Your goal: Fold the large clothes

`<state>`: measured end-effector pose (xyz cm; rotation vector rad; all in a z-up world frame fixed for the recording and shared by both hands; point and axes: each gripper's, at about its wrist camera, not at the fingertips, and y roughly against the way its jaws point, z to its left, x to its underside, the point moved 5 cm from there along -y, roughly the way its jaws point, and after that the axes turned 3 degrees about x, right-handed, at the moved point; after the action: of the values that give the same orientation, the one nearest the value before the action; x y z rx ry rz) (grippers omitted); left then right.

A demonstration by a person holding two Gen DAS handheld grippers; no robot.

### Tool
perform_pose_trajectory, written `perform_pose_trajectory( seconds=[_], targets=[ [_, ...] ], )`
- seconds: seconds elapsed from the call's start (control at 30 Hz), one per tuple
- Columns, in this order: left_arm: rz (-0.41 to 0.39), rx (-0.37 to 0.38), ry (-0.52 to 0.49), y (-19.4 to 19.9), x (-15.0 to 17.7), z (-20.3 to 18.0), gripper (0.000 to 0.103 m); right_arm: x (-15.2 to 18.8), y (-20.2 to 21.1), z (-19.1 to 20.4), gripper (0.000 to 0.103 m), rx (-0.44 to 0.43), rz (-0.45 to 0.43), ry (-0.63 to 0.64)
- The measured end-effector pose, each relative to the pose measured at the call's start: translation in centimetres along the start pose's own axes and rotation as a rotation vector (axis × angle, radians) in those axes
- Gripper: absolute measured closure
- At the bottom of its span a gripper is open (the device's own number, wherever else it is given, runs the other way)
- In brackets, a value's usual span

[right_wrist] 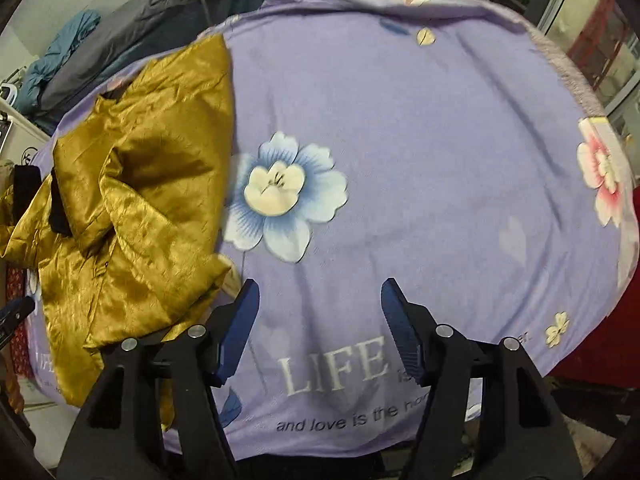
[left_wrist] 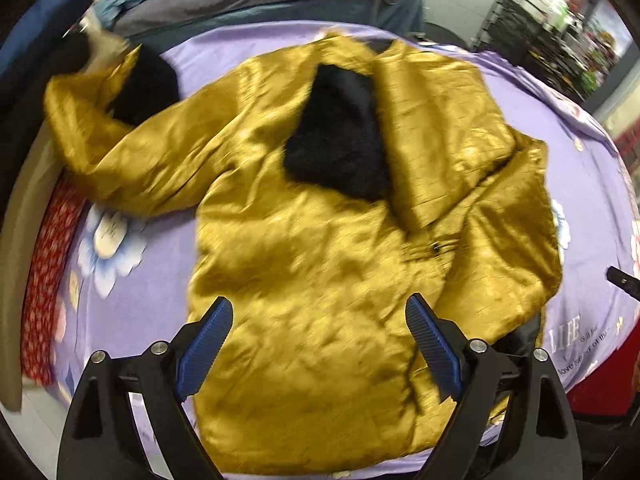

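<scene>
The gold jacket (left_wrist: 320, 240) lies spread on the lavender floral sheet (right_wrist: 420, 128) covering the tabletop, with its black fur lining (left_wrist: 340, 136) exposed at the collar. One sleeve is already folded across the body; the other sleeve (left_wrist: 120, 148) trails outward at the left of the left wrist view.

Step in hand, as judged: fold the remaining sleeve inward, then fold the body.

- Grip the sleeve near the cuff, not mid-length — the satin shell is likely to slip and bunch.
- Lay the sleeve flat across the body before letting go.
- Smooth creases toward the hem.

Pose: the left tongs (left_wrist: 320, 344) point steeply down over the lower body of the jacket, released, nothing between the pads. The right tongs (right_wrist: 320, 328) point down over bare sheet just beside the jacket's edge — also released and empty.
</scene>
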<state>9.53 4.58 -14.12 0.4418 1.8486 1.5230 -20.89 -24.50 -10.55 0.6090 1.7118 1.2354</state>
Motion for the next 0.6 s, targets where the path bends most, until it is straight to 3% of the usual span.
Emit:
perform_pose_trajectory(
  seconds=[0.1, 0.2, 0.43, 0.6],
  targets=[
    [0.019, -0.028, 0.032, -0.3, 1.1, 1.5, 0.017, 0.6, -0.4, -1.1, 0.040, 0.029, 0.033, 0.014],
    [0.036, -0.042, 0.056, -0.6, 1.6, 2.2, 0.017, 0.6, -0.4, -1.2, 0.039, -0.044, 0.060, -0.005],
    [0.014, -0.025, 0.033, 0.0, 0.3, 0.0, 0.017, -1.6, -1.8, 8.3, 0.031, -0.350, 0.071, 0.127],
    [-0.004, -0.009, -0.003, 0.5, -0.4, -1.8, 0.016, -2.9, -4.5, 13.3, 0.030, -0.372, 0.113, 0.190]
  ],
)
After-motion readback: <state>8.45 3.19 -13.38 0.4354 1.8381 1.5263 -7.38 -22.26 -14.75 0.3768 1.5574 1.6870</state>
